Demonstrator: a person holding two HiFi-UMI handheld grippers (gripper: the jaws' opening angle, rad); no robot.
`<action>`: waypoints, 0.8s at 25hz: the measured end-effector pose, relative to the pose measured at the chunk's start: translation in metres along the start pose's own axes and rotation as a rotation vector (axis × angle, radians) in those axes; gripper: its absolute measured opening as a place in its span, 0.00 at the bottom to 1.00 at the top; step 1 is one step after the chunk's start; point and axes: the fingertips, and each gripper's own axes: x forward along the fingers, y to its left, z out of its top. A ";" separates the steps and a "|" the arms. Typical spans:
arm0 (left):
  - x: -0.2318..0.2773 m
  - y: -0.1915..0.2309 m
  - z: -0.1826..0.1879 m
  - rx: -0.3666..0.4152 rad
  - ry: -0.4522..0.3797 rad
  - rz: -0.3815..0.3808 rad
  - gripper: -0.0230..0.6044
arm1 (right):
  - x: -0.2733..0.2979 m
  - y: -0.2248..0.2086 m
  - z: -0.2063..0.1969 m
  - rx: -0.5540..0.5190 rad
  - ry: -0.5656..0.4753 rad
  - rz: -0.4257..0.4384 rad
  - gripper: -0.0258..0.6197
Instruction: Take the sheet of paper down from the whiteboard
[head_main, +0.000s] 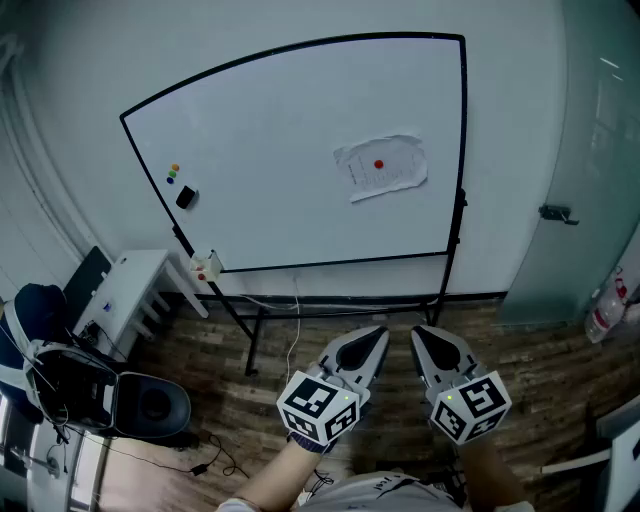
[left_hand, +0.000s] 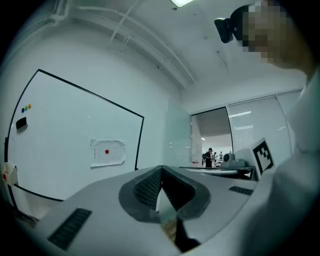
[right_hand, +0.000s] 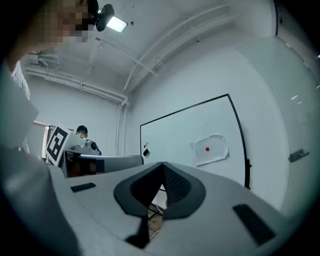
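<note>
Print on the sheet of paper (head_main: 380, 168) is too small to read; only faint lines and crumpled, curling edges show. Both forearms are cut off at the bottom edge of the head view, so only the wrists behind the marker cubes are visible.

Left tool (head_main: 381, 334): clenched, pads meeting at the tip in the left gripper view (left_hand: 161, 173), nothing between them. Held level, pointing toward the whiteboard (head_main: 270, 120).

Right tool (head_main: 419, 334): also clenched and empty in the right gripper view (right_hand: 162, 168). Level, just beside the left tool, tips angled slightly toward each other.

Sheet hangs on the whiteboard's right half, pinned by a red magnet (head_main: 378, 164) at its middle. It lies ahead of and above both tools, well apart from them. From the left tool it sits left of the tip (left_hand: 107, 152); from the right tool, right of the tip (right_hand: 210, 149).

Farther left of the tools on the board: small coloured magnets (head_main: 174, 174) and a black eraser (head_main: 186, 197). Wooden floor (head_main: 520, 350) lies below the tools.
</note>
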 end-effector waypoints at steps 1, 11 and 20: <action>0.001 -0.001 -0.001 -0.003 0.001 -0.002 0.06 | 0.000 -0.001 0.000 -0.003 0.002 -0.001 0.06; 0.006 0.000 -0.005 -0.012 0.016 -0.004 0.06 | -0.003 -0.003 0.003 0.056 -0.011 0.029 0.06; 0.023 0.005 -0.015 -0.003 0.044 0.045 0.06 | -0.022 -0.034 0.007 0.083 -0.041 -0.006 0.06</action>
